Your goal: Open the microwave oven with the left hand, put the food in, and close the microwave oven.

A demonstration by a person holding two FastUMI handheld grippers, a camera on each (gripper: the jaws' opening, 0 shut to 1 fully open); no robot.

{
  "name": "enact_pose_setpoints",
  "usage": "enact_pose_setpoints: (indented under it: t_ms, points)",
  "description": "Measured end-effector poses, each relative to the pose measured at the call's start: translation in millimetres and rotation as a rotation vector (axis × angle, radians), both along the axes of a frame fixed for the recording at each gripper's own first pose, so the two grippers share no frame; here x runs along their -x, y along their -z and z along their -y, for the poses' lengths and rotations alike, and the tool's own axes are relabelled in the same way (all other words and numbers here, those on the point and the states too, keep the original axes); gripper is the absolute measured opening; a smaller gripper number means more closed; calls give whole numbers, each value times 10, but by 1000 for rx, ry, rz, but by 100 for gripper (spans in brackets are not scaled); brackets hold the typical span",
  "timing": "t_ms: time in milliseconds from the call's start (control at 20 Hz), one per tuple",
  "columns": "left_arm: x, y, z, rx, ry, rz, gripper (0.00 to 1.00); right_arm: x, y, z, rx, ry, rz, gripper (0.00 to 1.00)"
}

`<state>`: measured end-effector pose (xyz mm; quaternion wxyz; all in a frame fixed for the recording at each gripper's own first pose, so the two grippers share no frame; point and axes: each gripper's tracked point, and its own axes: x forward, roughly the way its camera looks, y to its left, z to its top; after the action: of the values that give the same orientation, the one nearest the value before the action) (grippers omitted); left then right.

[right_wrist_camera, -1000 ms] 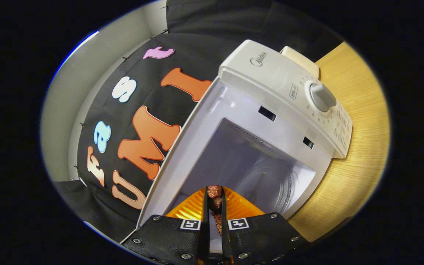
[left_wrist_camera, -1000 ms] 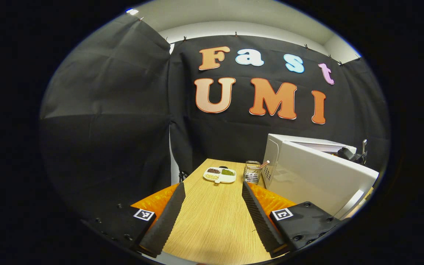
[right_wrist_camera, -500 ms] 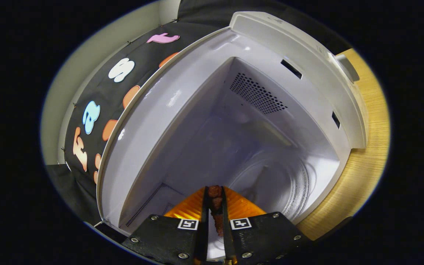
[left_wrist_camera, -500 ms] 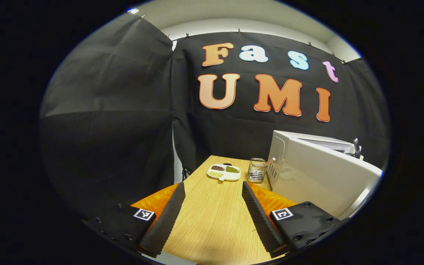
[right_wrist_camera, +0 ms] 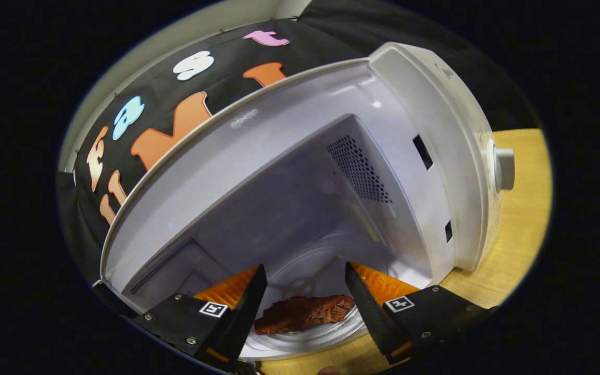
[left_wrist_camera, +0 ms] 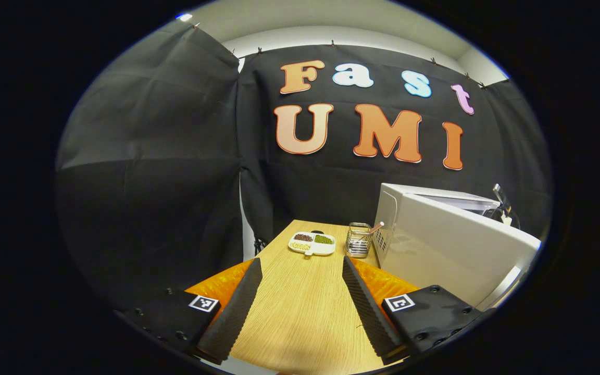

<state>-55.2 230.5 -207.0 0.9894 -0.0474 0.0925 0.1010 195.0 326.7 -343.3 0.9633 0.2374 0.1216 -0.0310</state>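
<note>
With the food (right_wrist_camera: 304,314) lying crosswise between my right gripper's (right_wrist_camera: 305,307) spread fingers, my left gripper (left_wrist_camera: 300,307), fingers also spread, has the door (left_wrist_camera: 456,258) just to its right.

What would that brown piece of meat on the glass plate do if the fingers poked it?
The meat would probably slide rather than roll, since it lies long and flat on the smooth glass plate in the microwave. Its lumpy, uneven surface suggests it might be a bit soft. It looks small, so likely light.
</note>
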Motion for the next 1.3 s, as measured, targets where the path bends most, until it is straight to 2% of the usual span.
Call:
enact_pose_setpoints:
  t_ms: [250,450,550,800,1100,1300]
  points:
    - [53,-124,176,-2,25,27,98,388,-206,68,180,-92,33,94]
    - [136,-203,350,-4,50,44,98,750,-406,89,328,-204,64,94]
    - [202,-225,446,-5,65,48,100,942,-541,78,360,-269,85,94]
    - [297,-211,622,-16,85,38,98,1400,-933,339,416,-338,153,94]
    - [210,-61,958,-14,127,4,98,1757,-1348,901,429,-350,188,95]
    - [175,35,1183,-13,152,-11,98,1856,-1537,1472,503,-296,171,95]
